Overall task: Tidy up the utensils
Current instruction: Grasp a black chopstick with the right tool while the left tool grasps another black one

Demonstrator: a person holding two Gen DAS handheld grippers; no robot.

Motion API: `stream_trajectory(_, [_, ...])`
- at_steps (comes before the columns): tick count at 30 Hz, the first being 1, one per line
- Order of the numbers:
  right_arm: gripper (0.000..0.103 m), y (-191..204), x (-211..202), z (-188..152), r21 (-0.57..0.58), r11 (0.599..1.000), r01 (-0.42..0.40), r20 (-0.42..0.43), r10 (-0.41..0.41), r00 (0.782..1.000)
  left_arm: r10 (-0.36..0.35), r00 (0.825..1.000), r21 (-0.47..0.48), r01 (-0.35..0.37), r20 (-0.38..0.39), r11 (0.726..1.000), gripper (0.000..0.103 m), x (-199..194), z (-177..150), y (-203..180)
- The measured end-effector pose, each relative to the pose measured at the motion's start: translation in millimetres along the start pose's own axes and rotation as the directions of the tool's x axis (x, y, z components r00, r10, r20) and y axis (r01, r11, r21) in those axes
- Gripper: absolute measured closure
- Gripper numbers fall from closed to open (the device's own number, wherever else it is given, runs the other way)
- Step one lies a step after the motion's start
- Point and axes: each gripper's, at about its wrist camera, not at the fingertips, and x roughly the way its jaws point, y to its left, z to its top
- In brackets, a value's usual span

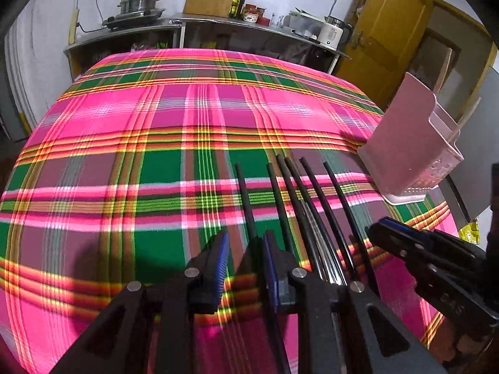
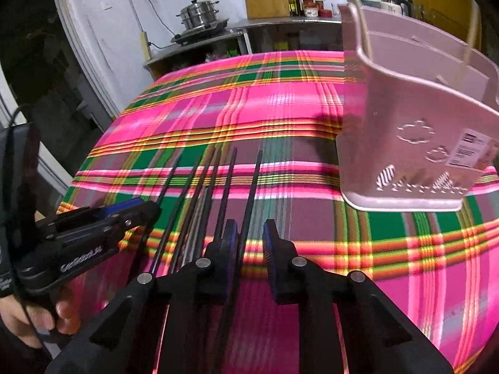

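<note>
**Two grippers over a row of black chopsticks**

The left gripper (image 1: 243, 261) stood parted astride one black chopstick (image 1: 244, 199), its pads apart from it. The right gripper (image 2: 249, 243) was likewise unclenched, with another chopstick (image 2: 252, 187) between its fingers. The remaining chopsticks (image 2: 199, 187) lay side by side on the plaid tablecloth (image 1: 156, 118). A pink holder (image 2: 414, 143) stood to the right, two pale sticks (image 2: 358, 9) upright inside.

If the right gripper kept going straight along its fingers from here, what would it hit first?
Probably nothing solid soon: the right gripper straddles a thin black chopstick lying on the pink-and-green plaid tablecloth. The pale pink plastic utensil holder stands off to the right, though depth is unclear.
</note>
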Motion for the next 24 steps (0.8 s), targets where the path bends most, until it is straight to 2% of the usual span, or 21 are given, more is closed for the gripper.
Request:
stream_trajectory(6, [0.087,-2,21,11,0.005,1.0,0.001,-0.027,-0.001,1.0,0.015,1.0,0.029,-0.015,0.004,0.999,0.081,6,5,-3])
stream_trajectory(13, [0.091,4,32,22,-0.025,0.999,0.035,-0.032,-0.036,0.999,0.09,0.996,0.103,-0.089,0.003,0.991,0.081,11,7,-16])
stream_trajectory(15, [0.093,5,34,23,-0.036,0.998,0.047,-0.034,-0.048,0.998,0.105,0.994,0.118,-0.105,0.003,0.988,0.083,12,8,-18])
stream_trajectory(17, [0.095,7,35,25,-0.045,0.998,0.053,-0.039,-0.055,0.998,0.115,0.993,0.118,-0.114,0.003,0.986,0.093,13,9,-18])
stream_trajectory(24, [0.096,8,32,30,-0.023,0.999,0.025,-0.039,-0.026,0.999,0.073,0.997,0.066,-0.072,-0.017,0.995,0.098,11,15,-5])
